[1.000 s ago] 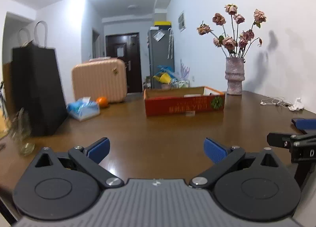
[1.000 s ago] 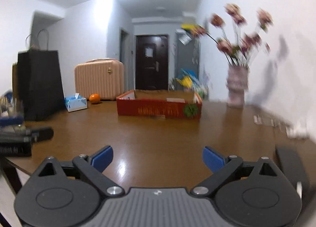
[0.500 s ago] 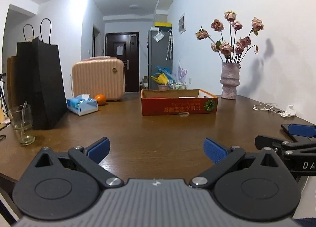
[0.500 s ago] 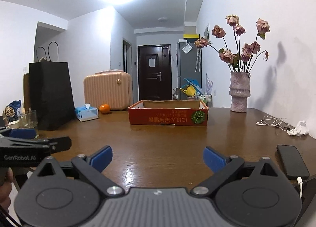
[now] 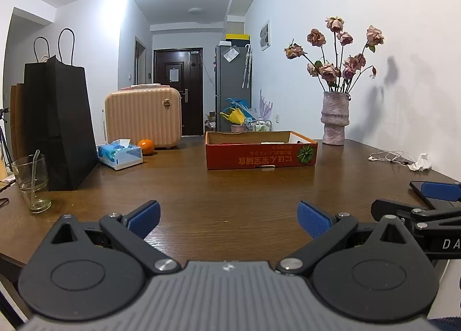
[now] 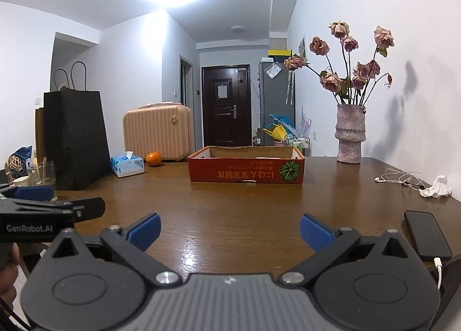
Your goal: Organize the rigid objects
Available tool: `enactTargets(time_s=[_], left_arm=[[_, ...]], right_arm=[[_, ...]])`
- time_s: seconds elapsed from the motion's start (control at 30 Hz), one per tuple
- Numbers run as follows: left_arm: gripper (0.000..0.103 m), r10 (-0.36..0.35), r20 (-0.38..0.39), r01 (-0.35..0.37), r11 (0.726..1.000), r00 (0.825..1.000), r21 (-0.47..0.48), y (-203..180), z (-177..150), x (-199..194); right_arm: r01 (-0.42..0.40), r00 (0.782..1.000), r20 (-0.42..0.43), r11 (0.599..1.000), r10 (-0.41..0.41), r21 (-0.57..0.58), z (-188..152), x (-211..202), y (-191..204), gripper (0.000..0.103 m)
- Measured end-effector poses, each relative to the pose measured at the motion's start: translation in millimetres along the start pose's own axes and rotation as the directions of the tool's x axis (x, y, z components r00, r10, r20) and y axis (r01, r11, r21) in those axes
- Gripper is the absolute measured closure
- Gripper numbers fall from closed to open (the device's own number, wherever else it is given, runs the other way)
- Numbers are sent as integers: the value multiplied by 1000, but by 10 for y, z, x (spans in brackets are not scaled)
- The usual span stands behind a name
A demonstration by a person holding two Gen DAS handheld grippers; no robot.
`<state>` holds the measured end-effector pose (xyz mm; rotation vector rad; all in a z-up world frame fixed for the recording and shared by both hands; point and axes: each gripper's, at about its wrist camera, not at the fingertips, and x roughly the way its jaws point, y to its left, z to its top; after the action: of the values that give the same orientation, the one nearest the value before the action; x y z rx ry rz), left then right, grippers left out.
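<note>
Open wooden table (image 6: pixel 230 210) straight ahead up to the red cardboard box (image 6: pixel 246 172). Left flank blocked: black paper bag (image 6: pixel 76 138), drinking glass (image 5: pixel 31 181), tissue box (image 6: pixel 127 166), orange (image 6: pixel 153 159). Right flank: vase (image 6: pixel 350 138), earphone cable (image 6: pixel 399 179), crumpled tissue (image 6: pixel 436 187), phone (image 6: pixel 426 234) near the edge.

The left gripper (image 5: pixel 227 217) hangs wide open over the wooden table (image 5: pixel 230 195), the red cardboard box (image 5: pixel 260 157) well ahead.

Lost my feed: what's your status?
Left gripper open, empty. Right gripper open, empty. Red cardboard box ahead, untouched. Bare brown wooden table between.
</note>
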<state>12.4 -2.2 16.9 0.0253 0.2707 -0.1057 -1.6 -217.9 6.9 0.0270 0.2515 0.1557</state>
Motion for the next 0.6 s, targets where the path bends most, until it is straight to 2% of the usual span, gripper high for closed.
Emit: enactTargets(time_s=[0.6], left_arm=[[0, -1, 6, 1, 1000, 1000, 8, -16, -8, 0]], right_arm=[[5, 1000, -8, 1000, -5, 11, -21, 23, -34, 0]])
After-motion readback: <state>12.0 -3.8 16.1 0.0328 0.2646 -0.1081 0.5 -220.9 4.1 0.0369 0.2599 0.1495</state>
